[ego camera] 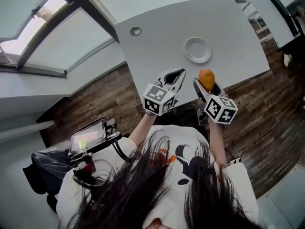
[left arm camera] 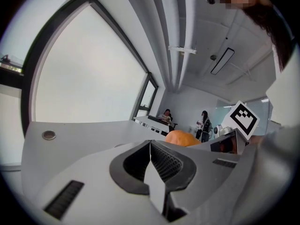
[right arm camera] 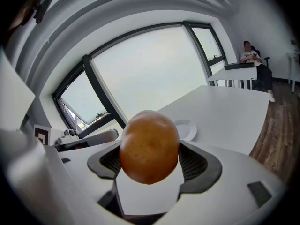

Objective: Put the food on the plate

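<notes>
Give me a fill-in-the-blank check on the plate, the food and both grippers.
The white plate on the table is ____.
The right gripper is shut on the food, so the food is not yet on the ____.
The left gripper has its jaws ____, with nothing between them.
Missing words: empty; plate; shut.

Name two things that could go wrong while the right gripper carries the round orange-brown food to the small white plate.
1. The round orange-brown food is smooth and pinched only at its sides by the fingers of the right gripper, near the edge of the white table. It could slip and drop to the wooden floor.
2. The small round white plate looks shallow, so the food might roll off once released.
</notes>
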The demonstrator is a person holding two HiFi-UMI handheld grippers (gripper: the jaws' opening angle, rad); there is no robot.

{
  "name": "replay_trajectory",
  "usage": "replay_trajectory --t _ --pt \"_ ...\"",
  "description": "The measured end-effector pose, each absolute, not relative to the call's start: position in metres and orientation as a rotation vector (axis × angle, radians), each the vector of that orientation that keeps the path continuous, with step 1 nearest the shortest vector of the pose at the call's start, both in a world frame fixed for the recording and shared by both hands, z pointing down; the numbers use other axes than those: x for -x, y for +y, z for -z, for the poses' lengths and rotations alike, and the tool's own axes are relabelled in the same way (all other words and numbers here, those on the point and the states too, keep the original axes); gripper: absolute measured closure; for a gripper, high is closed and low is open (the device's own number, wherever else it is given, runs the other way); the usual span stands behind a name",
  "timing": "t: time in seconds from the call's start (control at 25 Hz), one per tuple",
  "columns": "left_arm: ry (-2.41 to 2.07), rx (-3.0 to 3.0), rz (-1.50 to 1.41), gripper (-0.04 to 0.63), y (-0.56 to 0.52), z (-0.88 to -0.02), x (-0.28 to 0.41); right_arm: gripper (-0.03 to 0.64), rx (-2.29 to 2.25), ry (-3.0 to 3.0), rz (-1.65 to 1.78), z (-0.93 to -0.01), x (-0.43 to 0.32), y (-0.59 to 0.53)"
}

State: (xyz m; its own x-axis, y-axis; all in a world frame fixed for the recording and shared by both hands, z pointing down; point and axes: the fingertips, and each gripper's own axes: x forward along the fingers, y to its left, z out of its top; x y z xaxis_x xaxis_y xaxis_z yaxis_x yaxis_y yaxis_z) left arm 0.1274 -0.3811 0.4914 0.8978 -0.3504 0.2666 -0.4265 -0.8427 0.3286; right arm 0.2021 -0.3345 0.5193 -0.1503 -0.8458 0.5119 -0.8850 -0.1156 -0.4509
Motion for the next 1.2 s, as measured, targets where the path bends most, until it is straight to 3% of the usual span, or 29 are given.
replay_trajectory --t 0.52,1.2 --pt "-0.727 -2.636 -0.268 0.589 -0.431 -0.493 -0.140 0.258 -1.831 -2.070 -1.093 -0.552 -0.248 -0.403" --pt "-0.941 -2.535 -0.284 0.590 -0.466 -0.500 -0.124 0.258 -1.316 -2.041 -0.787 -0.635 -0.237 -0.478"
